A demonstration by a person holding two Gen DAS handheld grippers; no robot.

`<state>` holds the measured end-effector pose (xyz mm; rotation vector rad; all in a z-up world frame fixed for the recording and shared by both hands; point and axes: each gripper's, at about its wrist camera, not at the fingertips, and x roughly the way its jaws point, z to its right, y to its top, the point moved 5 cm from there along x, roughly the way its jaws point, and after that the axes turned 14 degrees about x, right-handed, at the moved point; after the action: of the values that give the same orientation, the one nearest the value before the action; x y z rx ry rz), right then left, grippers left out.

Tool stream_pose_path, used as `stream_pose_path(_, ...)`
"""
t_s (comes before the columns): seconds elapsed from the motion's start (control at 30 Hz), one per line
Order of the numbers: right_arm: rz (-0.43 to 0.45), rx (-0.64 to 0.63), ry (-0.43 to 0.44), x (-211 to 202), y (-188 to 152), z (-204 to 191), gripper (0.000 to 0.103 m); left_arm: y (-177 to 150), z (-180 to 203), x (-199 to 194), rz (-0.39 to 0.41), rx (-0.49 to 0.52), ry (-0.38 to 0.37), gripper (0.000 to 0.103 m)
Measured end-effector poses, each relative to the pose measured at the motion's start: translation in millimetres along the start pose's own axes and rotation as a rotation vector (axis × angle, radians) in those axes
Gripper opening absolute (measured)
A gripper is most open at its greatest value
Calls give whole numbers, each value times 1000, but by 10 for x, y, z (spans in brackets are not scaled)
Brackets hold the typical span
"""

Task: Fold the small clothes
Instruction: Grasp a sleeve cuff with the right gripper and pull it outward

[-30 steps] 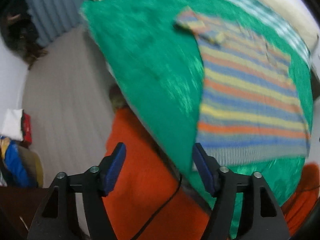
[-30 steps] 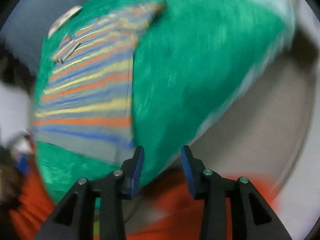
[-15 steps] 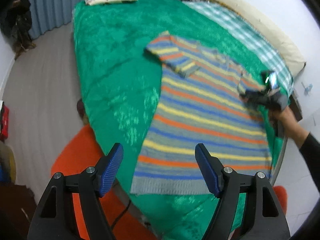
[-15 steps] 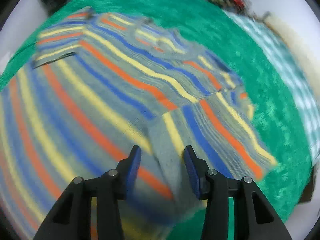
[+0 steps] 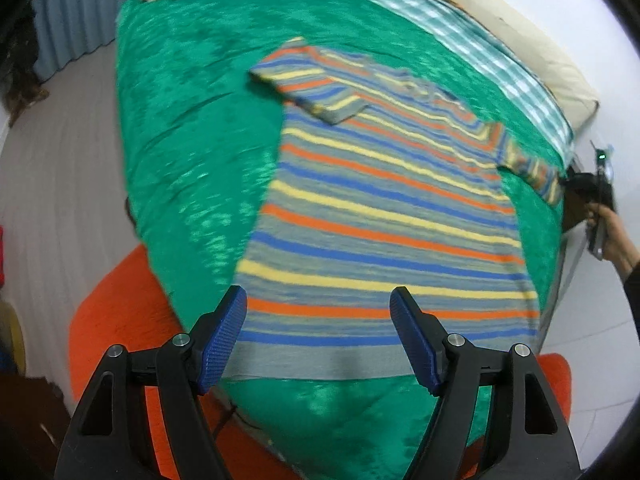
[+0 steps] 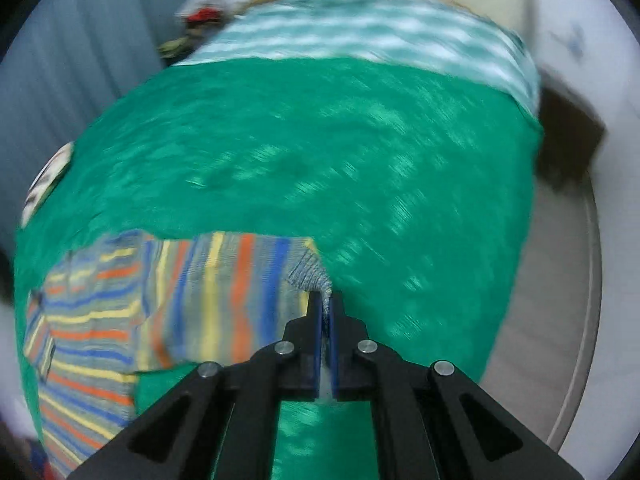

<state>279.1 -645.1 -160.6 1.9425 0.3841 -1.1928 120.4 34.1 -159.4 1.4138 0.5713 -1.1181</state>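
My right tongs point(image 6: 325, 300) pinch the sleeve tip of the stripy knitted shirt point(image 5: 376, 216) on the fuzzy green blanket point(image 5: 188, 128). My left tongs point(image 5: 318, 336) hang wide apart above the shirt's bottom edge, probably not touching it.

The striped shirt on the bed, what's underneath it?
The striped shirt lies flat on the green blanket, which shows all around it. The right gripper pinches one sleeve end. Whatever lies directly beneath the shirt's body is covered.

The striped sweater point(image 5: 384, 208) looks like soft matt knit; the green blanket point(image 5: 188, 132) is plush with sheen; the left gripper point(image 5: 318, 336) pads are dimpled blue.
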Motion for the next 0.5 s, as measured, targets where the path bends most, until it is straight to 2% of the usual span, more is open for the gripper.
stream_pose_path(0.13, -25, 120, -61, 106, -121, 310, 2, -41, 87, -60, 5, 27, 12, 76)
stream_pose_path(0.2, -9, 138, -59, 103, -175, 398, 2, -94, 76, -49, -8, 21, 14, 76)
stream_pose_path(0.27, -17, 156, -24, 87, -238, 433, 4, -153, 46, -17, -27, 9, 17, 76)
stream_pose_path(0.3, -39, 187, 41, 98, -248, 455, 5, -171, 33, -8, -32, 4, 18, 76)
stream_pose_path(0.43, -14, 275, 154, 2, -357, 609, 21, -212, 2, -37, -21, -9, 19, 76)
stream_pose_path(0.5, -24, 309, 195, -77, -484, 706, 22, -222, -10, -28, -20, -17, 16, 76)
